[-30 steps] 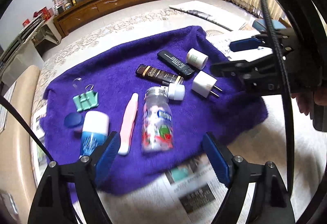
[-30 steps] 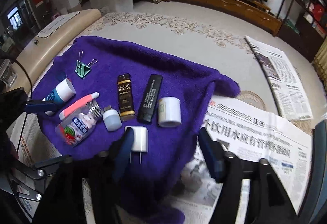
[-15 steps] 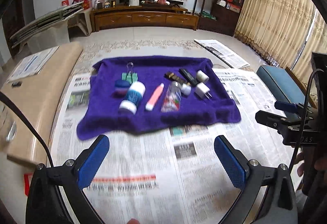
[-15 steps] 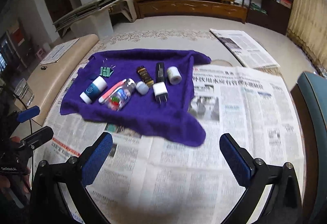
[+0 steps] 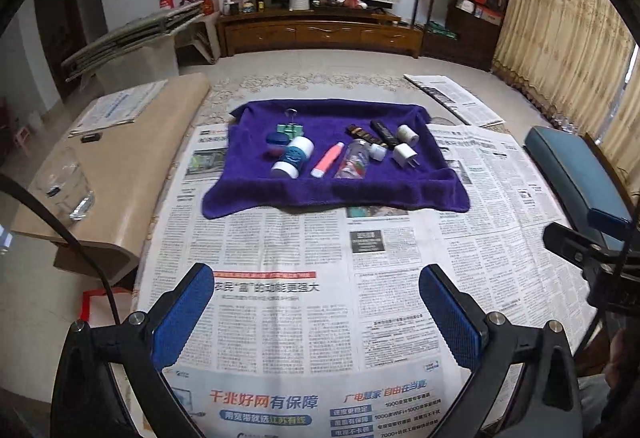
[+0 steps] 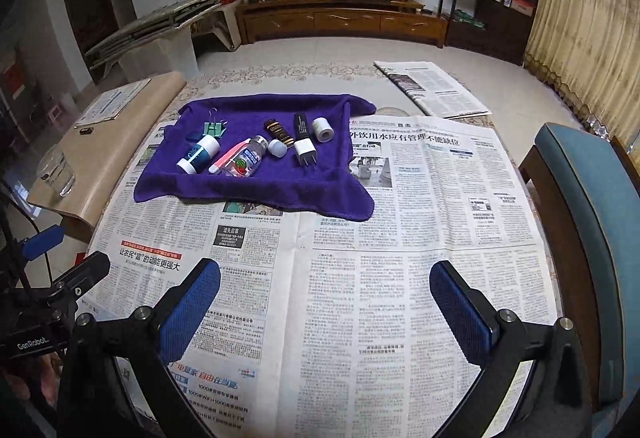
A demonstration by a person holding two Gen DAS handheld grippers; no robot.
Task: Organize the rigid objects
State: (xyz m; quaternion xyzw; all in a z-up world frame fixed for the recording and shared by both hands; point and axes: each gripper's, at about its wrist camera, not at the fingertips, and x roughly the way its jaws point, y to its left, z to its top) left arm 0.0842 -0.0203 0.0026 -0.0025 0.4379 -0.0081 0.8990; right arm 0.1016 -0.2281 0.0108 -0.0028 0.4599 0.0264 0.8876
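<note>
Two grippers, left gripper (image 5: 316, 302) and right gripper (image 6: 325, 296), hover spread and empty over newspaper (image 6: 360, 278), well apart from small objects lying on the purple towel (image 5: 280, 194). Risk: the clear bottle (image 5: 354, 162) may roll when nudged. Labels are too small to read.

A purple terry towel (image 5: 332, 194) is spread on newspaper sheets (image 5: 304, 250). On it, a clear plastic bottle (image 5: 354, 161) is laid between a pink tube (image 5: 328, 159) at its left and a white plug adapter (image 5: 405, 155) at its right.
</note>
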